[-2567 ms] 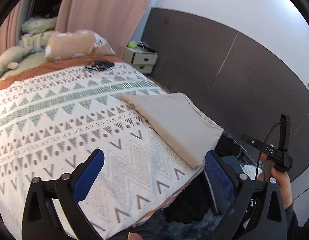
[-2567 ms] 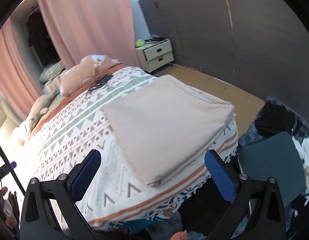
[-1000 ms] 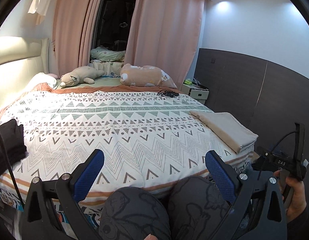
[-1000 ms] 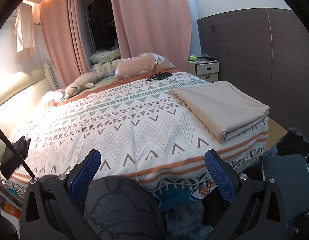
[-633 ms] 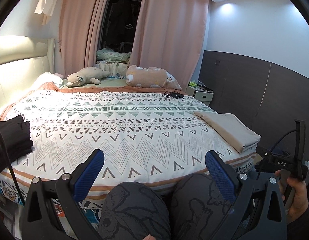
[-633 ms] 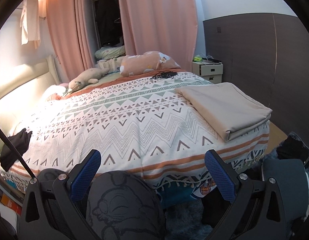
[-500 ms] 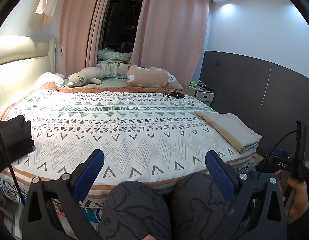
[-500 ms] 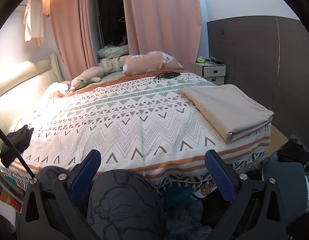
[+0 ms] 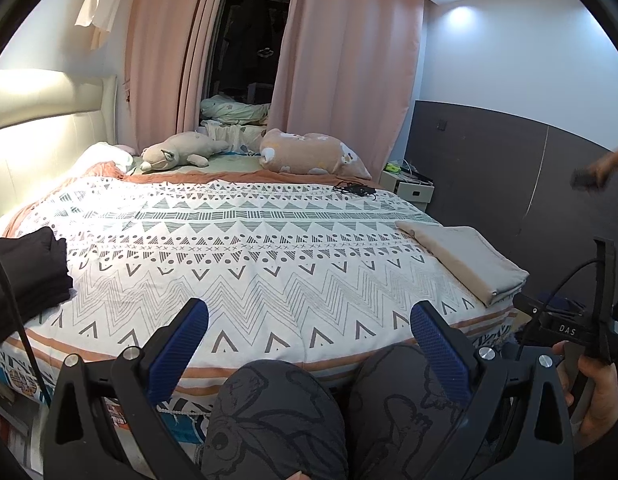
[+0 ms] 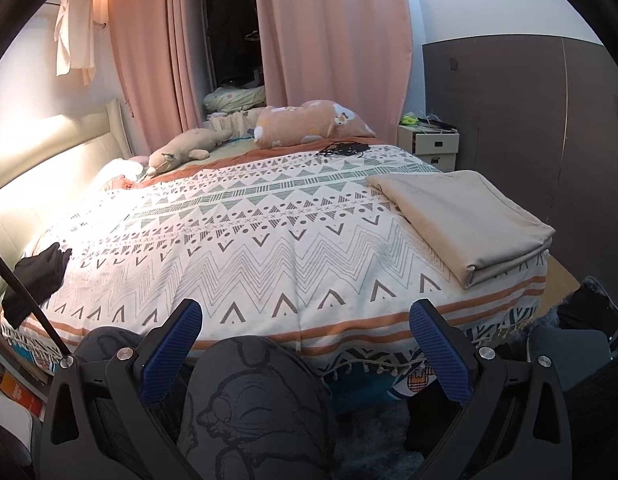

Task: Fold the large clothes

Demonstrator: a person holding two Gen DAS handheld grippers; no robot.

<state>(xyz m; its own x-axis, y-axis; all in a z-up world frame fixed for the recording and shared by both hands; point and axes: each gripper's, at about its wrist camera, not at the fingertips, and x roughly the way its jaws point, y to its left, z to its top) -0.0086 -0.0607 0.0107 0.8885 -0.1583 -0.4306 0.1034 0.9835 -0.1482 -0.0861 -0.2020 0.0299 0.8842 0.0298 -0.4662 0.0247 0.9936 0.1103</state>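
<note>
at the foot of the bed: both grippers pulled back, beige piece left folded

at the right-hand corner of the patterned bedspread (image 10: 269, 240), the folded beige cloth (image 10: 469, 220) is seen lying flat and squared, touched by nothing. compared with the earliest frames, where it filled the view close under both cameras, it has been left well behind: the left gripper (image 9: 309, 340) and right gripper (image 10: 305, 336) have been drawn back and raised, so that the whole bed and the person's patterned trousers (image 9: 285, 412) are now taken in. both sets of jaws are held wide apart with nothing between them. that piece is judged finished.

over the last half second little has been altered, apart from a blurred shape at the upper right edge of the left view, possibly a hand, which cannot be made out. a folded black garment (image 9: 25, 276) is seen at the left edge of the bed; another item is probably to be fetched next.
</note>
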